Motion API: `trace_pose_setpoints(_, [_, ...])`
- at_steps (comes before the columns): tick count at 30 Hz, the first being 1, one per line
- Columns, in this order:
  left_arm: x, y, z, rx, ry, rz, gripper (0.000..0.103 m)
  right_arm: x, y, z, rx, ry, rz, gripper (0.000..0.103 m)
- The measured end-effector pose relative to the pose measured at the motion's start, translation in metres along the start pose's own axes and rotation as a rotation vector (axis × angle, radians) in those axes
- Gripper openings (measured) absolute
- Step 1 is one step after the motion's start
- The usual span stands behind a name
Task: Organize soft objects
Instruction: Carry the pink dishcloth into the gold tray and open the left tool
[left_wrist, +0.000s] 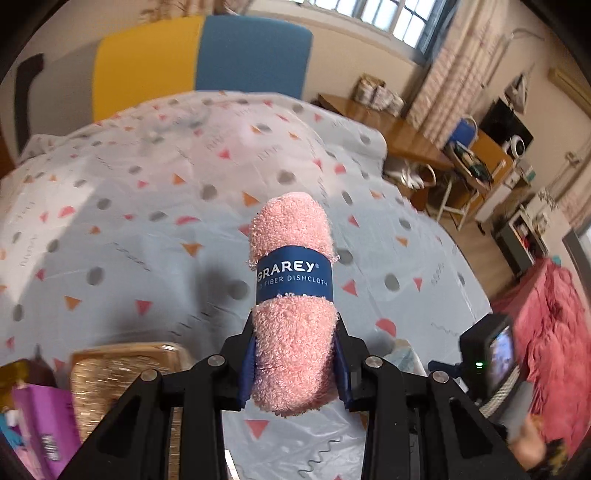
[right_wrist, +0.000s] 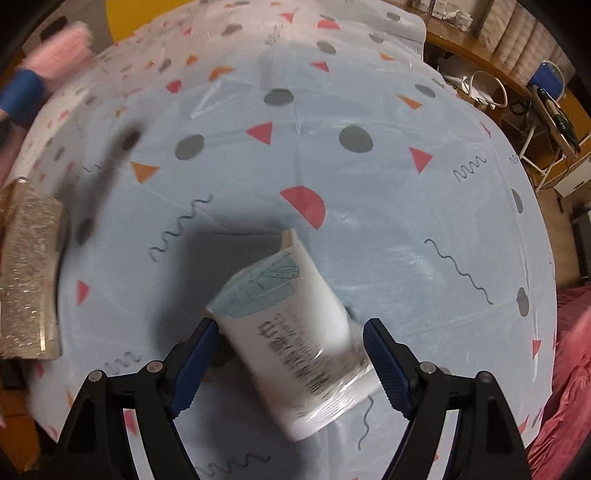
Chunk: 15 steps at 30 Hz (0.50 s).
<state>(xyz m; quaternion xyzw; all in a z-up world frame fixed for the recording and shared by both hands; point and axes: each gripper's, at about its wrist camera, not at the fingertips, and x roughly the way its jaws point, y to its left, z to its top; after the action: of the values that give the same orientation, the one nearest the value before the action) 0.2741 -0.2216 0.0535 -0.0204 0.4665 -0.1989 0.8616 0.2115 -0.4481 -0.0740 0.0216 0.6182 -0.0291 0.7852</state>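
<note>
Two grippers: left gripper (left_wrist: 295, 365) clamps fluffy pink blue-banded dishcloth roll (left_wrist: 293, 295); right gripper (right_wrist: 291, 365) spread around white pack (right_wrist: 295, 343).

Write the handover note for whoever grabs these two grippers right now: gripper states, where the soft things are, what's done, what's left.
Left gripper: shut on the rolled pink fluffy dishcloth with a blue paper band, held up above the patterned light-blue tablecloth.
Right gripper: fingers spread around the white plastic-wrapped soft pack with printed text; one finger touches it, the other stands apart, so no firm grip. The pack appears tilted; whether it rests on the cloth is unclear.
Gold glittery box sits at the table's left edge.
Done: dishcloth picked up.
Left: place the dishcloth, secure and place the white pack. Destination not visible.
</note>
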Motion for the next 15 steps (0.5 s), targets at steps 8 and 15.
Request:
trace_pose_setpoints(8, [-0.063,0.06,0.011,-0.076,-0.113,0.049,0.035,0.015,-0.005,0.001,0.136,-0.023,-0.032,0.061])
trace_pose_setpoints(15, [-0.122,0.136,-0.003,-0.176,-0.212,0.115,0.035,0.015,0.013,-0.006,0.187,-0.021,0.018,0.062])
